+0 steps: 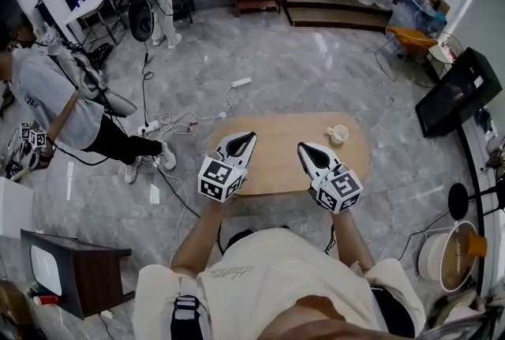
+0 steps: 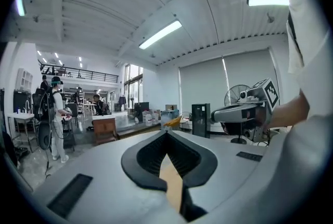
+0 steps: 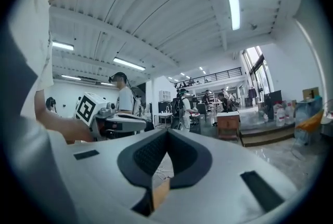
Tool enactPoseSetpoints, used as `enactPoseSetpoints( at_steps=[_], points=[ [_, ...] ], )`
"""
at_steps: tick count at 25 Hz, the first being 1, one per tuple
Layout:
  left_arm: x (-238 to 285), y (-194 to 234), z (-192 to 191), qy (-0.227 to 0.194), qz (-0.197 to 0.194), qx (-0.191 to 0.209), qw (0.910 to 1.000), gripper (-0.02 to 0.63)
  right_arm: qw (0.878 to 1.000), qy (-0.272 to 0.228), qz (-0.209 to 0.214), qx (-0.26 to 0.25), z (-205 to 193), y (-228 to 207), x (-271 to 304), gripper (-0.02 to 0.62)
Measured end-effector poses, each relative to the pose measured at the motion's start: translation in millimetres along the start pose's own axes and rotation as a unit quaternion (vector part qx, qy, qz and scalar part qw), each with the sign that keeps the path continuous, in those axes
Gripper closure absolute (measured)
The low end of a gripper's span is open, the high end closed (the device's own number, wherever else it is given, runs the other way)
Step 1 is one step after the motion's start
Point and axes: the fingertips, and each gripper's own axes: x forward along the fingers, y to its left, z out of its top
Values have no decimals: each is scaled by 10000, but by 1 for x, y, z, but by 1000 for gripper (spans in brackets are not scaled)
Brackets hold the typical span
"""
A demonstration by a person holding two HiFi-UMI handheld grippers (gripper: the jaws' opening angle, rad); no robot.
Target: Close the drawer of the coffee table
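Hovering over the bench, I am holding the left gripper and right gripper side by side. Both pairs of jaws are sitting clenched, empty.

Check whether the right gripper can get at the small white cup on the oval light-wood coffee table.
Probably yes: the right gripper hovers over the oval light-wood coffee table, the small white cup stands just beyond it, with only bare tabletop between. Its jaws are together, so they must open first.
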Motion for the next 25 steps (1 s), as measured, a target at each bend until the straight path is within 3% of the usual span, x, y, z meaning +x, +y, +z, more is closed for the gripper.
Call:
enactPoseSetpoints(
  at_steps=[10, 17, 25],
  points=[
    [-7, -19, 11, -197, 109, 73, 9997, 601, 9994, -253, -247, 47, 13, -3, -26, 601],
    [-26, -14, 5, -120, 218, 72, 9997, 601, 9995, -272, -160, -37, 11, 16, -25, 601],
    [-25, -27, 0, -32, 147, 89, 9998, 601, 9991, -319, -139, 246, 2, 15, -35, 601]
  ],
)
